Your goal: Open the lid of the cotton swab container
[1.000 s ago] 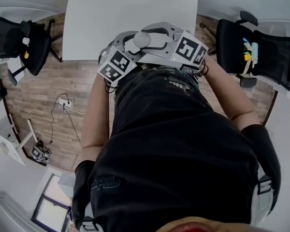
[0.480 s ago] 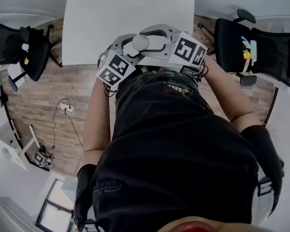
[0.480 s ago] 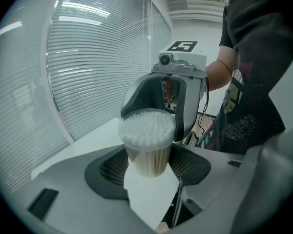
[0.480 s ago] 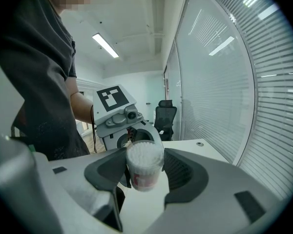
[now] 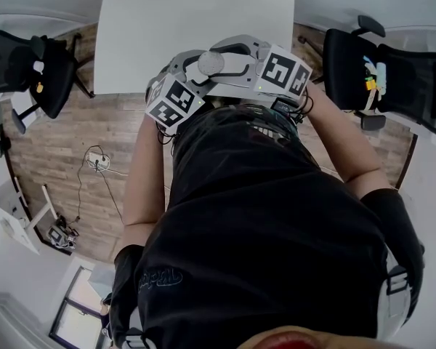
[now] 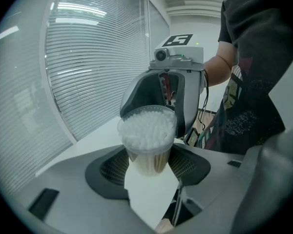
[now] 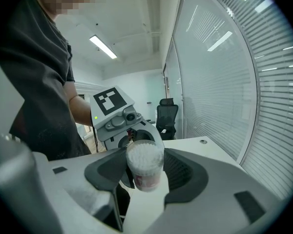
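A clear round cotton swab container (image 6: 147,138), packed with white-tipped swabs, is held in the air between both grippers, which face each other. My left gripper (image 6: 149,165) is shut on it, one end facing the camera. My right gripper (image 7: 145,175) closes around the other end of the container (image 7: 145,167), where a red-printed label shows. Each gripper's jaws appear behind the container in the other's view. I cannot make out the lid as a separate part. In the head view only the marker cubes (image 5: 173,99) (image 5: 283,73) show above the table edge; the container is hidden.
A white table (image 5: 196,27) lies just ahead of the hands. Black office chairs (image 5: 29,64) (image 5: 385,78) stand at either side on the wood floor, with a power strip (image 5: 96,162) and cable at the left. Window blinds (image 6: 88,72) line the wall.
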`<state>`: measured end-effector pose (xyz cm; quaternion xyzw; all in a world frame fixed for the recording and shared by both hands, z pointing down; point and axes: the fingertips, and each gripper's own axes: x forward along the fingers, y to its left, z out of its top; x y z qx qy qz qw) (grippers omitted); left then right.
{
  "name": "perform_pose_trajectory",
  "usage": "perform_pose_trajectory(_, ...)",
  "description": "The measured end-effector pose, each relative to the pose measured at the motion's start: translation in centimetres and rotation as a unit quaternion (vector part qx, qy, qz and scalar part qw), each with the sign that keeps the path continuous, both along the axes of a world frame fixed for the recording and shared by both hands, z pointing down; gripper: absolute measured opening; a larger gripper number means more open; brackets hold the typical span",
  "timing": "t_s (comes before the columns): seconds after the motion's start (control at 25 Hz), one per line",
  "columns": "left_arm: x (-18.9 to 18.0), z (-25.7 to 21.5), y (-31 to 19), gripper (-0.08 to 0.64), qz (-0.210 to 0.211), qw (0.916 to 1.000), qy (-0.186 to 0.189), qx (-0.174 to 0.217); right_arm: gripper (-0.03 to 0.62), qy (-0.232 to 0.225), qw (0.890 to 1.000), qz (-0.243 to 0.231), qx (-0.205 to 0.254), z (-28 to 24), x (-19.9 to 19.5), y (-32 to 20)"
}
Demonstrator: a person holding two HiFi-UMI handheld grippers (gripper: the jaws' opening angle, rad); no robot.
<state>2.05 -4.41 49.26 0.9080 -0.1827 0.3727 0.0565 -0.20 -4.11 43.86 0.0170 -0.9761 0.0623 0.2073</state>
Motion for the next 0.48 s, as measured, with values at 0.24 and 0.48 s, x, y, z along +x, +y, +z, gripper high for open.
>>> perform_pose_trajectory(0.24, -0.03, 0.09, 0.34, 0.264, -0.002, 1.0, 0.002, -0.003, 0.25, 0.003, 1.0, -0.005, -0.001, 0.18, 0.03, 0.3)
perform_pose_trajectory(0.48, -0.16, 0.32, 0.57, 0.264, 0.0, 1.0, 0.001, -0.007, 0.253, -0.004, 1.0, -0.002, -0.012, 0.11, -0.09, 0.36)
